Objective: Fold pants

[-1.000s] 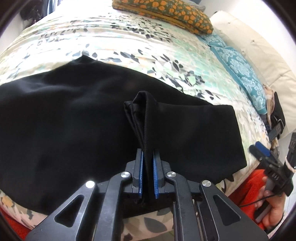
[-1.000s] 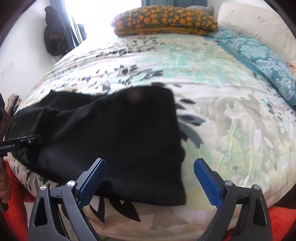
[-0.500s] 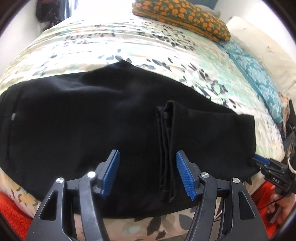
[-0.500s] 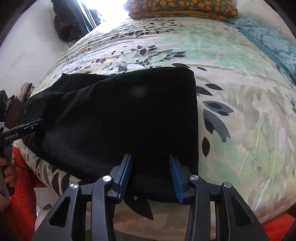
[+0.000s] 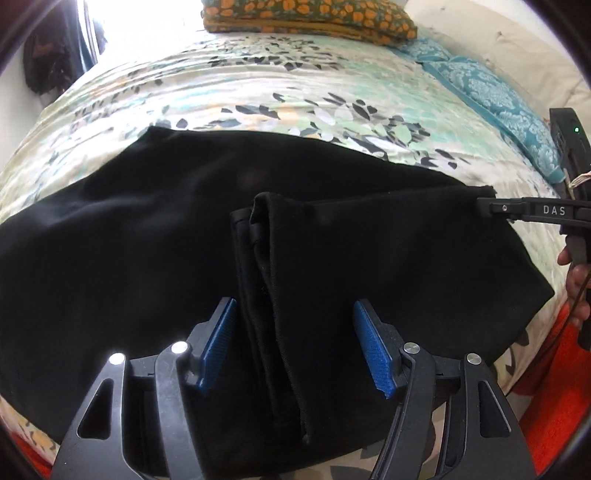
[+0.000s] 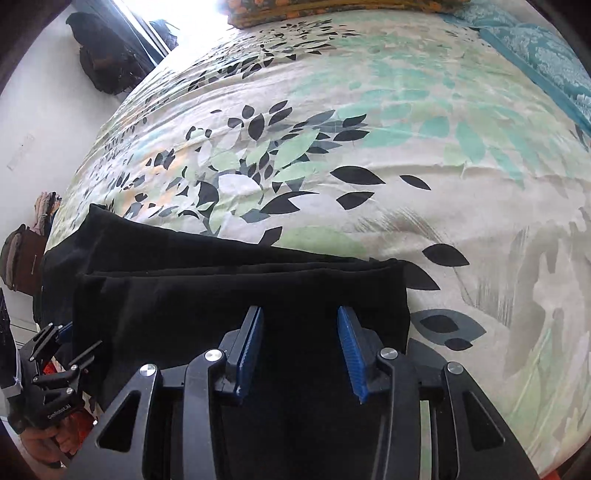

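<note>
Lying flat across the near edge of the leaf-patterned bedspread point(image 5: 295, 85), the black fabric pants point(image 5: 122, 236) are presented lengthwise, so that both ends fall within reach of the two tools. A bunched ridge of doubled cloth point(image 5: 269, 295) is seen rising from the middle of the garment, directly between the blue-padded fingers of the left gripper point(image 5: 291, 343). The jaws of this gripper are spread apart on either side of the ridge and nothing is clamped; the ridge stands free, apparently set there as a fold line.

At the trouser end, the right gripper point(image 6: 299, 350) is positioned low over the stacked black layers point(image 6: 240, 291), whose edges are seen aligned one above another. Its jaws are parted, with cloth lying beneath and between the pads; no pinch on the fabric is visible. This placement is judged suitable for taking up the layered end and carrying it over toward the ridge.

An orange-spotted folded blanket point(image 5: 310, 18) and a teal patterned pillow point(image 5: 491, 99) are kept at the far side of the bed, well apart from the working area.
</note>
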Available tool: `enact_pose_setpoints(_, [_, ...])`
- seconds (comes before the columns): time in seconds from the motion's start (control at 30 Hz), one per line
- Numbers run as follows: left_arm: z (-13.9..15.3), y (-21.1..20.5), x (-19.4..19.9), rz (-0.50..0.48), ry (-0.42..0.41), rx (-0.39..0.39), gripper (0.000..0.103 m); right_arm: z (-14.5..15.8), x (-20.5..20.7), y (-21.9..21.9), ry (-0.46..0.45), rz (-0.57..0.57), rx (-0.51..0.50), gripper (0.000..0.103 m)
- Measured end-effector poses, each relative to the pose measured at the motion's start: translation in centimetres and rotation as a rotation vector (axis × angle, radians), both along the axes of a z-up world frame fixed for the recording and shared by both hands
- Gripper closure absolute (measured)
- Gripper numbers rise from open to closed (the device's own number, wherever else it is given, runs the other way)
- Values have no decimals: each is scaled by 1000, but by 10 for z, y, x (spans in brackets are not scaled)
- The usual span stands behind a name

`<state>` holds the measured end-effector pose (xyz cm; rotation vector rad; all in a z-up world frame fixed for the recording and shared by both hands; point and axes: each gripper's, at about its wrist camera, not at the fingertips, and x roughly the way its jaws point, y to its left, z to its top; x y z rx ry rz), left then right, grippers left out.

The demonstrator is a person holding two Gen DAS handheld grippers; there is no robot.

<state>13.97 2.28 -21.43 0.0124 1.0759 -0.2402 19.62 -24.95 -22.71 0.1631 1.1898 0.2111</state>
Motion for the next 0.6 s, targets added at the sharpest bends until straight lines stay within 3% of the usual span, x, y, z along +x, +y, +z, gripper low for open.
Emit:
enact_pose_setpoints(0.23, [17,19,-12,44,16,-48,34,51,-66,6,-118,22,21,48])
enact_pose_setpoints(0.3, [12,22,-14,53,31,-43,34,45,-94,15,-105,36,28,48])
enact_pose_setpoints(0.4, [8,23,-15,66,45,-48,34,10,-122,27,-45,63,-5,47])
enact_pose_setpoints(0.47, [12,23,-14,73,41,-42,34,6,-136,30,-108,59,-42,47])
enact_pose_setpoints(0.6, [25,29,-20,80,7,-7,32,39,-153,42,-278,91,-124,46])
